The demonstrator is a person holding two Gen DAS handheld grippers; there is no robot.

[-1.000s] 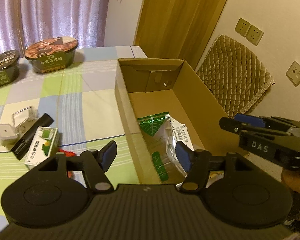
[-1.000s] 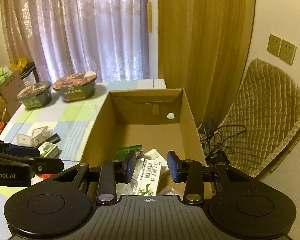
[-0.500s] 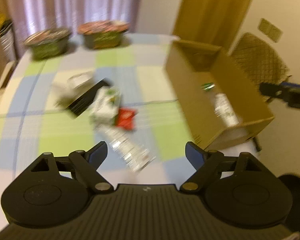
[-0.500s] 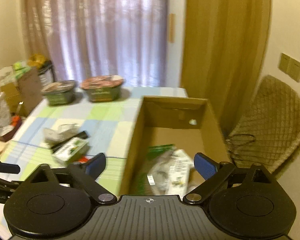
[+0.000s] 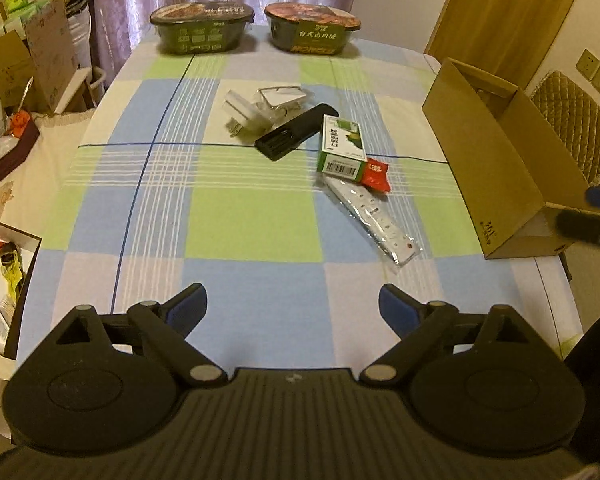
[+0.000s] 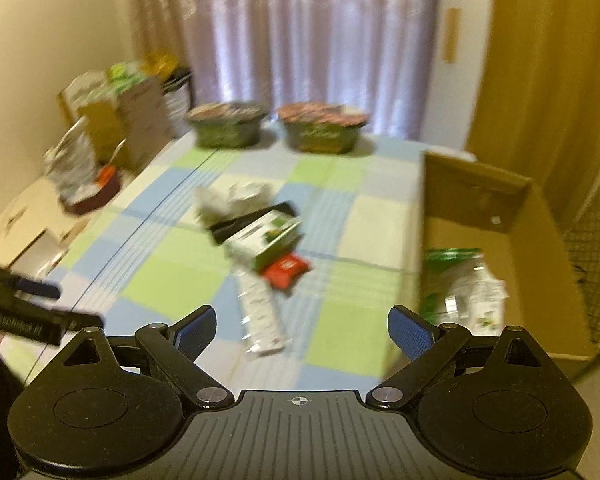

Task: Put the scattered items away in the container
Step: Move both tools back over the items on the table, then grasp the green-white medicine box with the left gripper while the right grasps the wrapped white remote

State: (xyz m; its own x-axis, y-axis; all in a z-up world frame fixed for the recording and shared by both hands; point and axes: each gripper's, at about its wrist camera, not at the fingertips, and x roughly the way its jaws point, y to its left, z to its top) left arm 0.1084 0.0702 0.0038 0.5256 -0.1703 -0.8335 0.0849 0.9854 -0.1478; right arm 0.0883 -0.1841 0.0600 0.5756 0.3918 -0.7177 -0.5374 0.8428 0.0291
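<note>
We held the left hand-held gripper [image 5: 292,308] and right hand-held gripper [image 6: 300,330] spread wide, both empty, above the checked-cloth worktop [image 5: 244,216]. The corrugated cardboard container [image 5: 496,160] stood at its right edge. A green carton [image 5: 340,148], red sachet [image 5: 374,176] and clear-wrapped strip [image 5: 374,218] lay touching. Motion blur obscured the container's contents.

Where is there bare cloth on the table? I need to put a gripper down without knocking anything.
Bare: the near cloth between the left gripper and the clear pack, and the left half up to the bowls. Crowded: the cluster around the green carton, between the table's middle and the box.
</note>
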